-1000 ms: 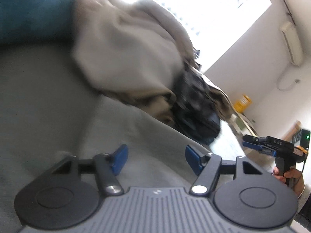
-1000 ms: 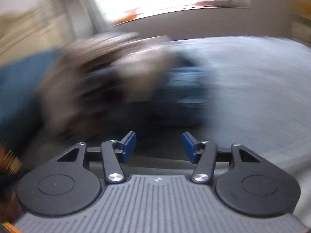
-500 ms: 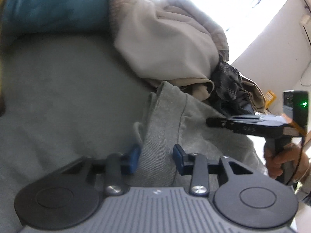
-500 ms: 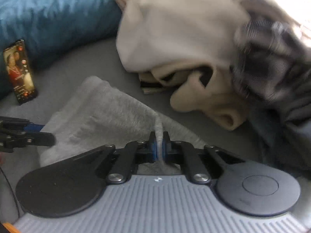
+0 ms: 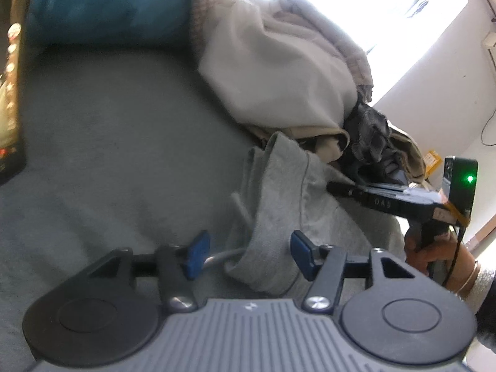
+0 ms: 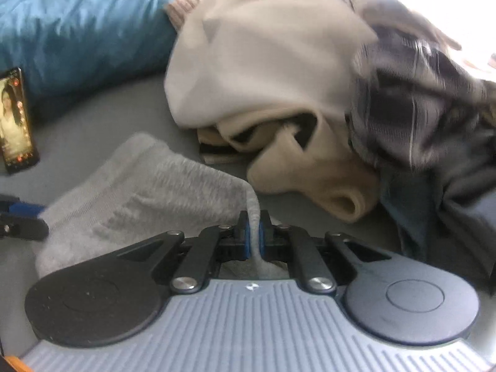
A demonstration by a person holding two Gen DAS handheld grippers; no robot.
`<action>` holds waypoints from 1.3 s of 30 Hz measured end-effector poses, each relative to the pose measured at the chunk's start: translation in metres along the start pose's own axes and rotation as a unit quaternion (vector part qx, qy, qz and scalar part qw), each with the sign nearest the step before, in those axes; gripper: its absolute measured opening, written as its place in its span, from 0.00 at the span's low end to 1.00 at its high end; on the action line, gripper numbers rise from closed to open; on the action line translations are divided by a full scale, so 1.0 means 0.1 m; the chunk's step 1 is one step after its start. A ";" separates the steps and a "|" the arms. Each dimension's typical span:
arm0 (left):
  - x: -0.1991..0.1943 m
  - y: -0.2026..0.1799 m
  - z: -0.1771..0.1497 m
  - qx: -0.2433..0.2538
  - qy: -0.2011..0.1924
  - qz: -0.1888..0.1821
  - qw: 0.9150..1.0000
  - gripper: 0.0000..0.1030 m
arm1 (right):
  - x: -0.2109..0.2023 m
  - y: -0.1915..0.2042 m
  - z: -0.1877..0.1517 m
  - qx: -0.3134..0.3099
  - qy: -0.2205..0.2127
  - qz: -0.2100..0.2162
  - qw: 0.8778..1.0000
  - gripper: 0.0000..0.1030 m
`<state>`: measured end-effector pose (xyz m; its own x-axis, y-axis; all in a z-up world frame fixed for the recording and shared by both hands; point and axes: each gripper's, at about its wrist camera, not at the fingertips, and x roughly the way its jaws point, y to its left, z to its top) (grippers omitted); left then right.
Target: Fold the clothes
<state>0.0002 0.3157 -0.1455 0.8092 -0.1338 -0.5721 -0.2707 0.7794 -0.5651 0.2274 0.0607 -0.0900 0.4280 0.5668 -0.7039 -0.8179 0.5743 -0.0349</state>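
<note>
Right gripper now clamped on grey garment

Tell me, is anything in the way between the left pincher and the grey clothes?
Nothing visible is. The grey garment already lies between the opening jaws of the left gripper, pads not pressing it. The right gripper is shut on its edge.

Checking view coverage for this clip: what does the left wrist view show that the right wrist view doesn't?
Left wrist only: the left gripper with jaws opening around a fold of the grey garment, its pads clear of it; the hand holding the right gripper; a bright window.
Right wrist only: the right gripper's blue pads clamped on grey fabric.
Both: grey garment, cream clothes pile, blue duvet, phone.
</note>
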 end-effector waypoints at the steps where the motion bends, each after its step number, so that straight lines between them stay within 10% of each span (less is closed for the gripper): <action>1: 0.00 0.01 0.00 -0.003 0.005 -0.002 1.000 0.57 | 0.02 0.01 0.01 -0.004 0.001 -0.003 1.000 0.04; 5: 0.00 -0.01 -0.02 0.001 0.014 -0.005 1.000 0.58 | 0.19 0.05 -0.06 -0.015 0.018 -0.013 1.000 0.07; 11: -0.13 0.06 -0.04 -0.029 0.013 0.001 0.999 0.58 | -0.07 -0.09 -0.02 0.042 -0.006 -0.057 0.997 0.58; 16: -0.29 0.26 -0.07 -0.070 0.023 -0.022 0.997 0.58 | -0.86 -0.35 -0.13 0.158 -0.073 -0.031 0.984 0.69; 20: -0.27 0.32 -0.18 -0.107 0.059 -0.062 0.991 0.58 | -1.41 -0.49 -0.64 0.307 -0.118 0.062 0.943 0.79; 29: 0.17 0.07 -0.33 -0.173 0.023 -0.089 0.981 0.60 | -1.69 -0.43 -2.37 0.609 -0.160 0.141 0.764 0.79; 32: 0.24 0.07 -0.33 -0.214 -0.008 -0.079 0.973 0.59 | -1.62 -0.44 -2.57 0.642 -0.180 0.164 0.727 0.79; 39: 0.32 -0.02 -0.34 -0.276 -0.048 -0.024 0.960 0.33 | -1.57 -0.51 -2.56 0.634 -0.191 0.144 0.736 0.79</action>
<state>0.0094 0.2890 -0.1825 0.8646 -0.0830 -0.4956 -0.4462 0.3267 -0.8332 0.1035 -0.2085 -0.1590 0.5811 0.7590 -0.2936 0.0160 0.3500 0.9366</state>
